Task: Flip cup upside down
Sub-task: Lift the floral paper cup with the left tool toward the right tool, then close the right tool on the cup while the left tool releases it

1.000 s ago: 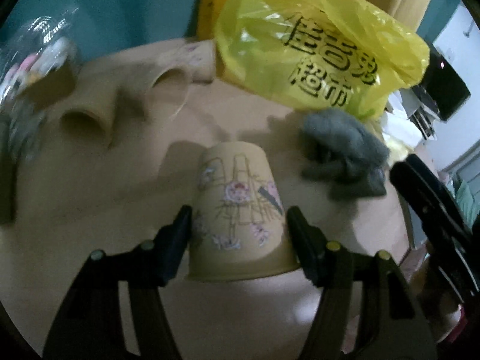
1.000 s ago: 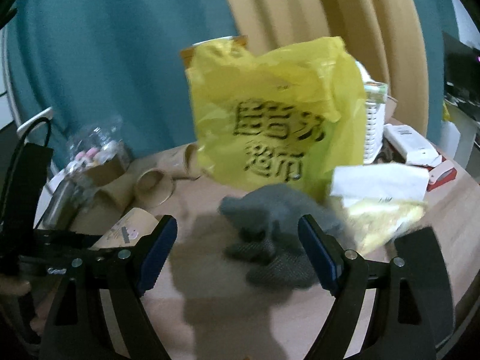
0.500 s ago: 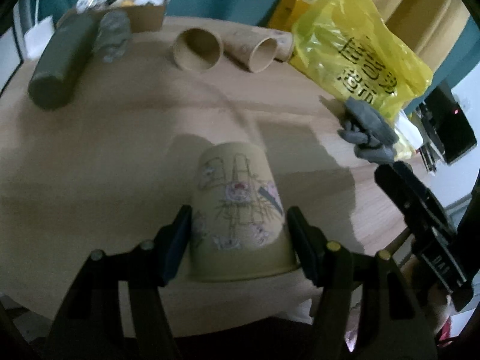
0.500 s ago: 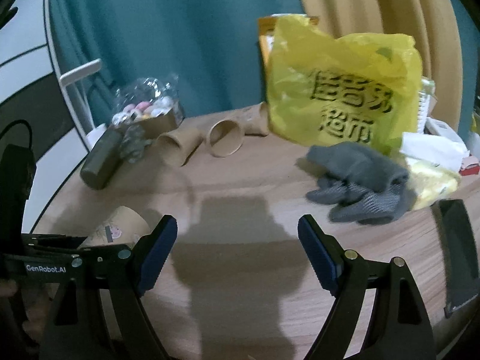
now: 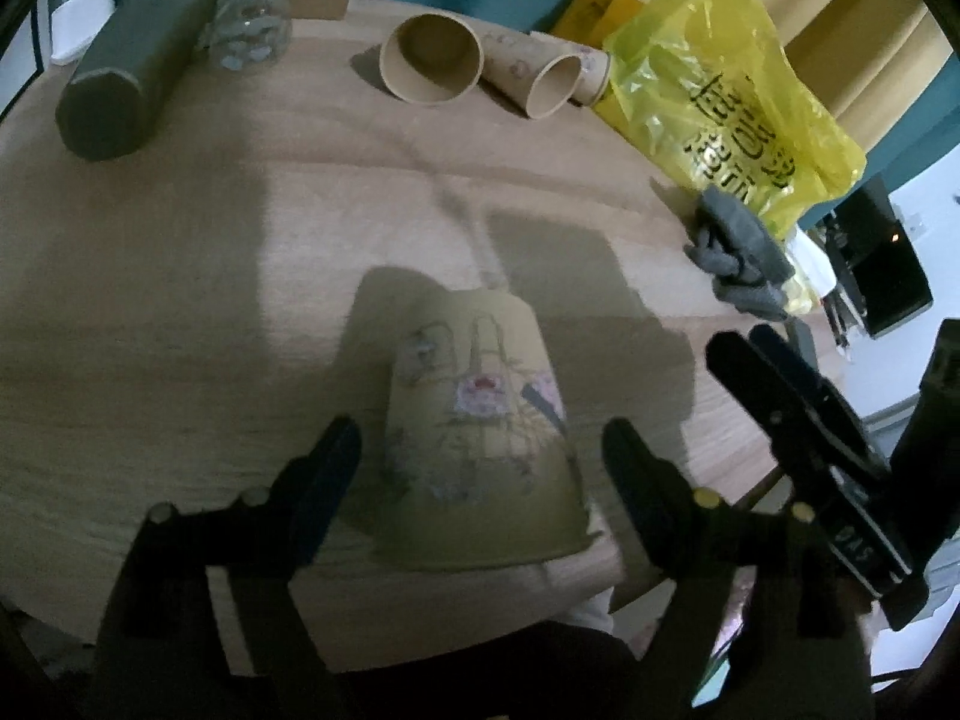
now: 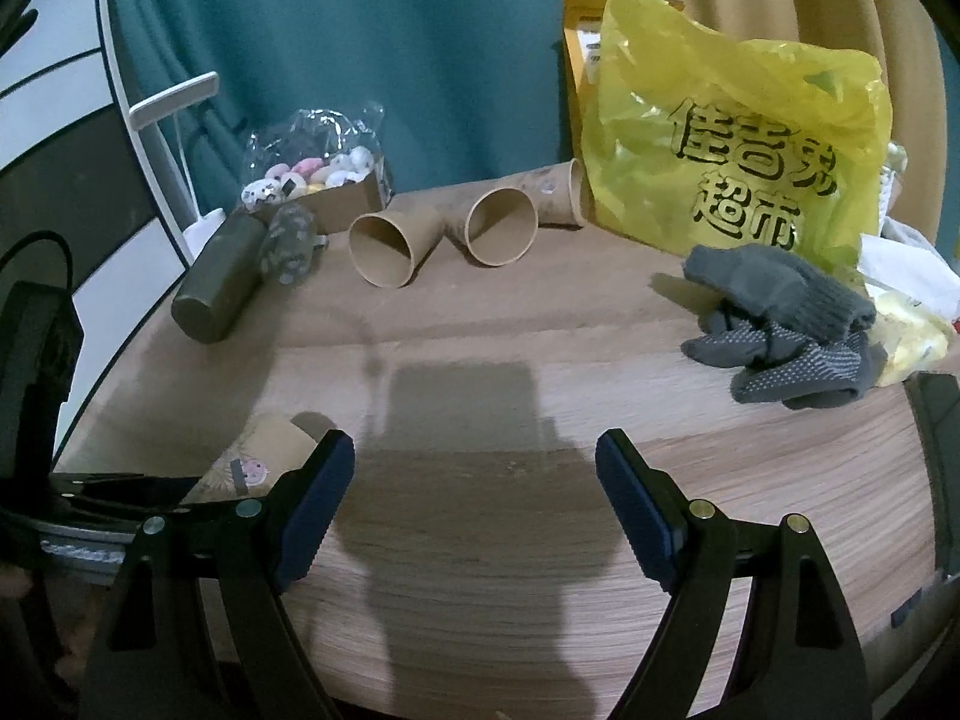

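A tan paper cup with a flower print (image 5: 480, 438) stands upside down, rim down, near the front edge of the wooden table (image 5: 180, 300). My left gripper (image 5: 480, 468) is open, its fingers apart on either side of the cup and clear of its walls. The cup also shows at the lower left of the right wrist view (image 6: 264, 456), partly hidden by the left gripper's body. My right gripper (image 6: 474, 498) is open and empty above the table's front edge; it also shows at the right of the left wrist view (image 5: 798, 396).
Three paper cups lie on their sides at the back (image 5: 432, 66) (image 5: 558, 84) (image 6: 384, 246). A dark green cylinder (image 5: 132, 60), a glass jar (image 5: 249, 30), a box of sweets (image 6: 318, 180), a yellow plastic bag (image 6: 732, 144) and grey gloves (image 6: 780, 324) surround the middle.
My left gripper has opened and let go of the cup, which now stands upside down on the table. Both cameras have pulled back and risen.
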Demonstrator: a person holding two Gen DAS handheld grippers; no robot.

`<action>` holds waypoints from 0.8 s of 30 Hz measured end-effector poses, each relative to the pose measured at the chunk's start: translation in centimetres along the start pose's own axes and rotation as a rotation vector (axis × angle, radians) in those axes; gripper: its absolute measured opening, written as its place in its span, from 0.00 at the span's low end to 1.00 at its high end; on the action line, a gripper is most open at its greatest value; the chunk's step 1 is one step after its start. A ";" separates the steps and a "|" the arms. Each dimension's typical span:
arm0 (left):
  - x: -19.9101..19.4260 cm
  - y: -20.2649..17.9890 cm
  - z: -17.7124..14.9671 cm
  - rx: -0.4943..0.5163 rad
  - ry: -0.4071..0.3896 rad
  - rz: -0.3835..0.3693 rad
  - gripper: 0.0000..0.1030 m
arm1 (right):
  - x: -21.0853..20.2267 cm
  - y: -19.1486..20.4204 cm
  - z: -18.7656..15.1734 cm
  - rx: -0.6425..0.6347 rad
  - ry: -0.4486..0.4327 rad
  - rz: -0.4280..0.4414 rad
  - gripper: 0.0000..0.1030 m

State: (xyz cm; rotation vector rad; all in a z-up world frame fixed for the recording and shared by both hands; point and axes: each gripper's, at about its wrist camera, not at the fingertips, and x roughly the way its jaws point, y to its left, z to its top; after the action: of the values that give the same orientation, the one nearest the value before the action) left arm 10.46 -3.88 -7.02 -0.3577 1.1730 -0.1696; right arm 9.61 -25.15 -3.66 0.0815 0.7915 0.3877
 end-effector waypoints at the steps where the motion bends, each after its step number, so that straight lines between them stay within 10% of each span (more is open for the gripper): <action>1: -0.1 0.0 0.0 0.004 -0.004 0.004 0.81 | 0.1 0.1 0.0 -0.001 0.004 -0.001 0.83; 12: -2.7 1.2 -0.2 -0.014 -0.078 -0.009 0.81 | 1.5 1.6 0.4 -0.017 0.071 0.059 0.83; 24: -6.8 8.1 -1.7 -0.100 -0.208 0.083 0.81 | 7.8 7.4 3.2 -0.137 0.431 0.204 0.83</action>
State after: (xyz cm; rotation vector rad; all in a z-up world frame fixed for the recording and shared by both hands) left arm 5.88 5.48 -4.62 -0.4039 0.9911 -0.0010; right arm 14.55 -15.13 -5.10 -0.0528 1.1839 0.6654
